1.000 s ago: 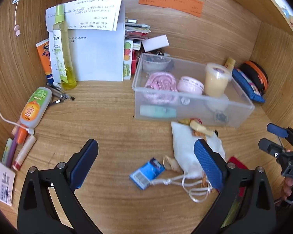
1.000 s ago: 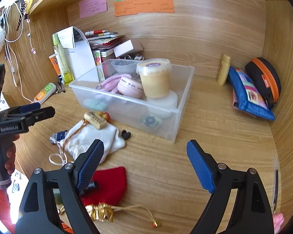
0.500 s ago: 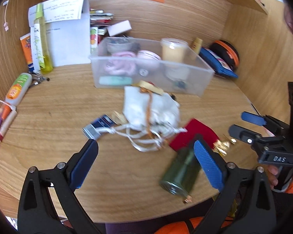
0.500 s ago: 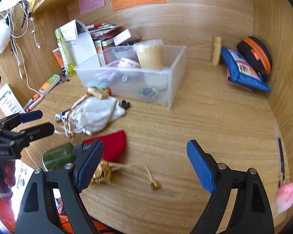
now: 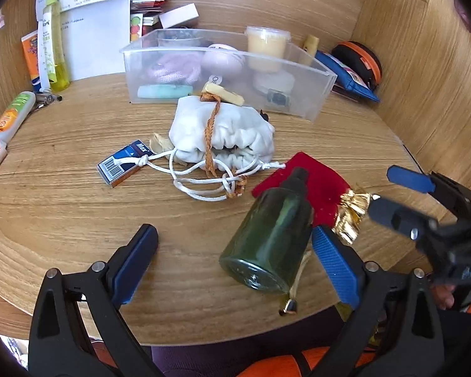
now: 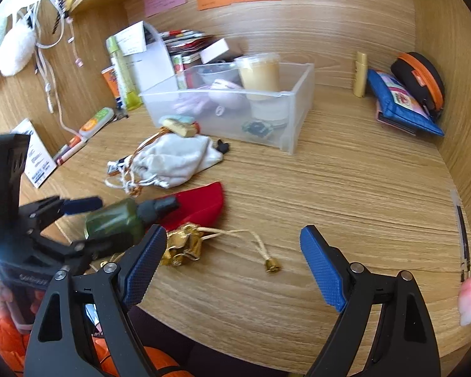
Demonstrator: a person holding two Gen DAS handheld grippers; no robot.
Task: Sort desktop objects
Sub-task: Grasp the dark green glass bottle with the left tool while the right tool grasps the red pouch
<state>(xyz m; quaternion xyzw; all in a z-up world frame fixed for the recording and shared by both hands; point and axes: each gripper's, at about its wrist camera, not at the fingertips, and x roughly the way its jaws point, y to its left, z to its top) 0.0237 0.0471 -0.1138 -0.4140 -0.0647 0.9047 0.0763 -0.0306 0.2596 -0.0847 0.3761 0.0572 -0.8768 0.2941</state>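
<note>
The wooden bench (image 5: 62, 220) carries everything, with wood walls behind and at both sides. A clear bin (image 5: 317, 94) stands toward the back, holding a lidded tub (image 5: 268, 47), a pink coil and a few small items. Just in front of the bin lies a white pouch (image 5: 223, 132), its white cord looped on the bench toward the front and an orange braided cord across it. A red pouch (image 5: 323, 179) lies flat nearer the front edge, and a green bottle (image 5: 273, 229) lies on its side with its dark cap over the red pouch. A crumpled gold pouch (image 6: 182, 246) sits just beside the red one, its cord trailing to a small bell. A small blue box (image 5: 122, 165) lies left of the white pouch.

The left gripper (image 5: 232, 257) is spread wide and grasps nothing; the bottle's base lies between its fingers, close to the right finger, and I cannot tell whether it touches. The right gripper (image 6: 234, 259) is also spread wide over bare bench, empty, its left finger just in front of the gold pouch.
</note>
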